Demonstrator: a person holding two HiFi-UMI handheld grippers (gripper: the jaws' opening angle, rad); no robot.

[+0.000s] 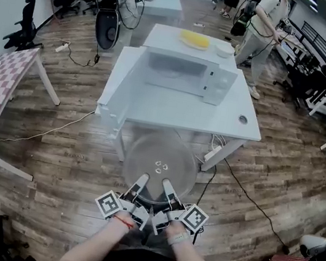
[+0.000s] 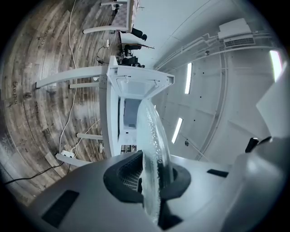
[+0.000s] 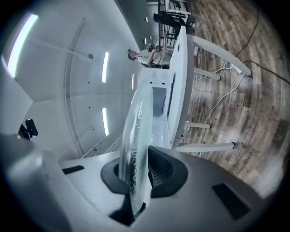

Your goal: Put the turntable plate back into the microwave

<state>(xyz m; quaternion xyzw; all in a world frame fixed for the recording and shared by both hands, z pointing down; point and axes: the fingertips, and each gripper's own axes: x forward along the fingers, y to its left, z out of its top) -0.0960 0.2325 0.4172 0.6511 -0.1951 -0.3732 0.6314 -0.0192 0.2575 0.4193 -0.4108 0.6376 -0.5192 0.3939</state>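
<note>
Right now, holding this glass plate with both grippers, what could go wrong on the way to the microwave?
1. The left gripper and right gripper pinch only the glass turntable plate's near rim, side by side; it could tip or slip.
2. Its far rim might knock the table edge short of the microwave.
3. A cable on the floor by the table could trip you.

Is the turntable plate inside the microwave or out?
Out. Left gripper and right gripper clamp the turntable plate by its near rim, short of the microwave.
</note>
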